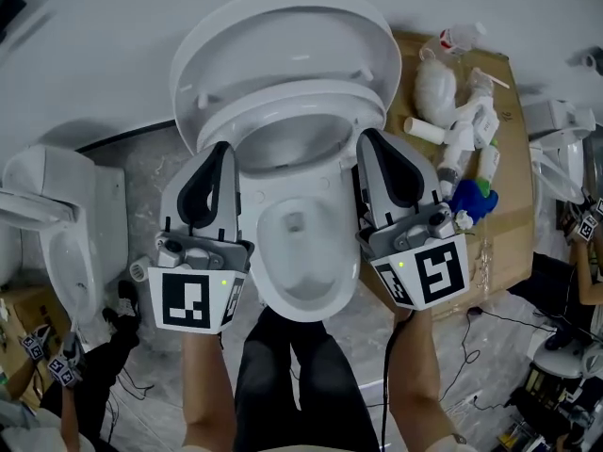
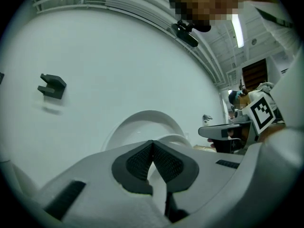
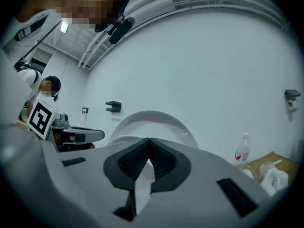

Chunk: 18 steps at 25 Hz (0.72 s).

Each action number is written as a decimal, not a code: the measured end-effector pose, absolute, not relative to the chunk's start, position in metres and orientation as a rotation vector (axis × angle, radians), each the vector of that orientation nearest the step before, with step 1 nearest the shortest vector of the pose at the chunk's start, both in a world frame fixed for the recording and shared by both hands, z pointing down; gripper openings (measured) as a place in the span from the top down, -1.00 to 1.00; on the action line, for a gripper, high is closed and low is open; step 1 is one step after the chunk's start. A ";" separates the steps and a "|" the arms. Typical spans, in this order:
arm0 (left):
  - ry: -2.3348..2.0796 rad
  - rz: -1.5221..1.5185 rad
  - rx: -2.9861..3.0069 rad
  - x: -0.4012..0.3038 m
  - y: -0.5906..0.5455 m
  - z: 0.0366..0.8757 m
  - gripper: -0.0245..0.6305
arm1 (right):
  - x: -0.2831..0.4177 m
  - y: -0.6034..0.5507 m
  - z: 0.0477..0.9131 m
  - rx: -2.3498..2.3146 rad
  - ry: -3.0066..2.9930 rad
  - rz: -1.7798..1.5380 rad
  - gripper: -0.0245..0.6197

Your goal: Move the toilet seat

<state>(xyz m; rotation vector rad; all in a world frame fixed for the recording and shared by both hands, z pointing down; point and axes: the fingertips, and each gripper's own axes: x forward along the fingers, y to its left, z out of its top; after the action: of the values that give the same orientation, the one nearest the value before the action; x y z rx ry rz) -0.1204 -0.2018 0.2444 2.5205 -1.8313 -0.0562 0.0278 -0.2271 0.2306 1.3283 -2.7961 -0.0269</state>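
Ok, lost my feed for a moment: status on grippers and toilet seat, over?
Left gripper shut, empty. Right gripper shut, empty. Toilet seat raised toward lid. Nothing blocking.

place: test lab, not a home bathroom
evidence: toilet (image 1: 311, 295) against bare white wall (image 1: 113, 26), second toilet (image 1: 94, 205) at left
floor: cardboard sheet (image 1: 504, 243) with bottles (image 1: 459, 38) far right, loose cables (image 1: 485, 316) near right

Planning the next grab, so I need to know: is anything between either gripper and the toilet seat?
Nothing visible. The left gripper and right gripper, both shut, flank the bowl with their tips by the toilet seat. The bottles lie aside on the cardboard box.
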 end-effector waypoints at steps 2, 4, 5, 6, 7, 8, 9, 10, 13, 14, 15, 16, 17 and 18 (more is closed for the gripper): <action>-1.744 -0.034 2.546 -0.107 -0.190 0.248 0.90 | 0.032 -0.215 0.233 1.331 -2.795 -0.007 0.88; -1.695 -0.022 2.565 -0.098 -0.179 0.254 0.90 | 0.034 -0.202 0.238 1.329 -2.790 0.008 0.88; -1.687 -0.023 2.576 -0.096 -0.175 0.257 0.90 | 0.034 -0.196 0.242 1.326 -2.786 0.013 0.88; -1.685 -0.027 2.589 -0.094 -0.170 0.260 0.90 | 0.035 -0.189 0.246 1.323 -2.781 0.020 0.88; -1.683 -0.032 2.598 -0.092 -0.165 0.263 0.90 | 0.036 -0.183 0.250 1.320 -2.776 0.027 0.89; -1.679 -0.036 2.602 -0.090 -0.160 0.266 0.90 | 0.037 -0.177 0.255 1.316 -2.770 0.036 0.89; -1.674 -0.040 2.602 -0.088 -0.155 0.270 0.90 | 0.037 -0.171 0.259 1.312 -2.763 0.044 0.89; -1.668 -0.043 2.603 -0.086 -0.150 0.273 0.90 | 0.038 -0.166 0.264 1.309 -2.757 0.053 0.89; -1.652 -0.039 2.605 -0.080 -0.136 0.283 0.90 | 0.039 -0.151 0.277 1.301 -2.745 0.081 0.89; -1.648 -0.033 2.604 -0.079 -0.132 0.286 0.90 | 0.039 -0.147 0.280 1.299 -2.743 0.088 0.89; -1.646 -0.030 2.603 -0.078 -0.129 0.289 0.90 | 0.040 -0.143 0.284 1.297 -2.741 0.094 0.89; -1.645 -0.029 2.603 -0.077 -0.126 0.291 0.90 | 0.040 -0.139 0.287 1.296 -2.739 0.098 0.89; -1.645 -0.030 2.602 -0.077 -0.123 0.293 0.90 | 0.041 -0.136 0.289 1.295 -2.736 0.101 0.89; -1.645 -0.032 2.603 -0.076 -0.121 0.294 0.90 | 0.042 -0.133 0.291 1.295 -2.735 0.104 0.89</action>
<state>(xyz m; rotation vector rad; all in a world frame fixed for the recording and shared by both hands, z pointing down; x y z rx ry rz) -0.0761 -0.1210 0.2936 2.6029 -1.6446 -0.0321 0.0416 -0.1331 0.2908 1.2954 -2.7347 0.1040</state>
